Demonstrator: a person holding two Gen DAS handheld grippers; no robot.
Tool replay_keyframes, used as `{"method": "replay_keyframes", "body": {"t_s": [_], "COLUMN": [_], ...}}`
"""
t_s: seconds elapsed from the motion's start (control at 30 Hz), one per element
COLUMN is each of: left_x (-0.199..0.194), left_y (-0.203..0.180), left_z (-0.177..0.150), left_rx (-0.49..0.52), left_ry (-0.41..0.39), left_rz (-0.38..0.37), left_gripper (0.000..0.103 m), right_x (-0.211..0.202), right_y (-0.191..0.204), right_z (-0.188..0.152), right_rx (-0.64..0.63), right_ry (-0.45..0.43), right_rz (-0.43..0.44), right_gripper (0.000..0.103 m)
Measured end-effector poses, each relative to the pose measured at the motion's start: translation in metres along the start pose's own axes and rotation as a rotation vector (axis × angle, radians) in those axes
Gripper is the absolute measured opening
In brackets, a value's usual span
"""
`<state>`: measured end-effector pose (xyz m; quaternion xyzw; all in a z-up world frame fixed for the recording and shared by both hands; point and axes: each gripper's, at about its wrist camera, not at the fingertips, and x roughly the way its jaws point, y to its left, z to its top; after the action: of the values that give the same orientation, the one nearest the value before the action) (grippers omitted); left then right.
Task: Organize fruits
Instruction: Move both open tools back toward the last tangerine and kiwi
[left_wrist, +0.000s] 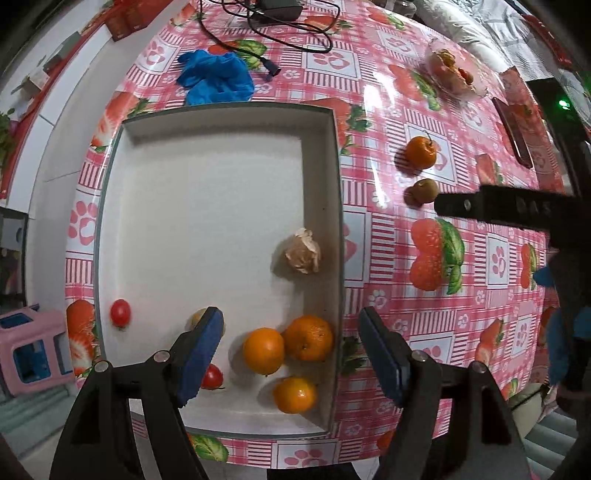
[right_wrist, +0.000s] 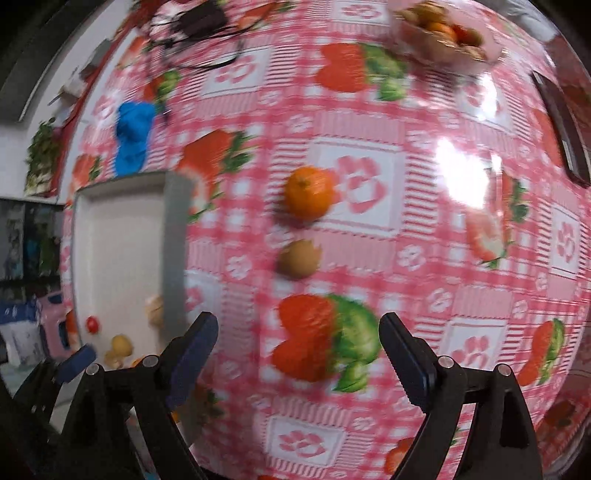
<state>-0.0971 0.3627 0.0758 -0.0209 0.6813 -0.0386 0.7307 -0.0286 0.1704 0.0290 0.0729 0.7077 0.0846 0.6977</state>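
A white tray (left_wrist: 229, 122) holds three oranges (left_wrist: 263, 350), two cherry tomatoes (left_wrist: 120, 313), a pale peeled fruit (left_wrist: 303, 256) and a yellowish fruit (left_wrist: 195, 317) half hidden by a finger. My left gripper (left_wrist: 291, 317) hangs open above the tray's near right corner, holding nothing. On the tablecloth to the right lie an orange (right_wrist: 309, 192) and a brown kiwi (right_wrist: 299, 258). My right gripper (right_wrist: 297, 321) stands open just short of the kiwi, empty; the left wrist view shows its fingers (left_wrist: 480, 205) beside the kiwi (left_wrist: 423, 191).
A clear bowl (left_wrist: 454, 70) of fruit stands at the far right. A blue glove (left_wrist: 216, 77) lies behind the tray, with a black cable and adapter (left_wrist: 277, 11) further back. A dark phone (left_wrist: 513, 129) lies near the right edge. A pink stool (left_wrist: 33, 350) stands beside the table.
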Motion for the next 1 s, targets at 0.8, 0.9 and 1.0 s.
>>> {"method": "replay_keyframes", "body": {"t_s": [0.8,0.9,1.0], "left_x": [0.003,0.005,0.006], "left_y": [-0.008,-0.009,-0.012], "left_z": [0.01,0.012,0.014], "left_rx": [0.029,0.028,0.029], "left_ry": [0.022,0.029,0.031], "left_rz": [-0.01,-0.007,-0.007], "left_gripper": [0.079,0.079,0.079], "right_x": [0.023,0.025,0.041], "right_y": [0.003,0.003,0.009], "right_z": [0.09,0.094,0.086], "right_rx": [-0.034,-0.044,-0.047], "right_ry": [-0.053,-0.05,-0.046], "right_rz": [-0.045,-0.066,-0.091], "right_gripper": [0.09,0.09,0.069]}}
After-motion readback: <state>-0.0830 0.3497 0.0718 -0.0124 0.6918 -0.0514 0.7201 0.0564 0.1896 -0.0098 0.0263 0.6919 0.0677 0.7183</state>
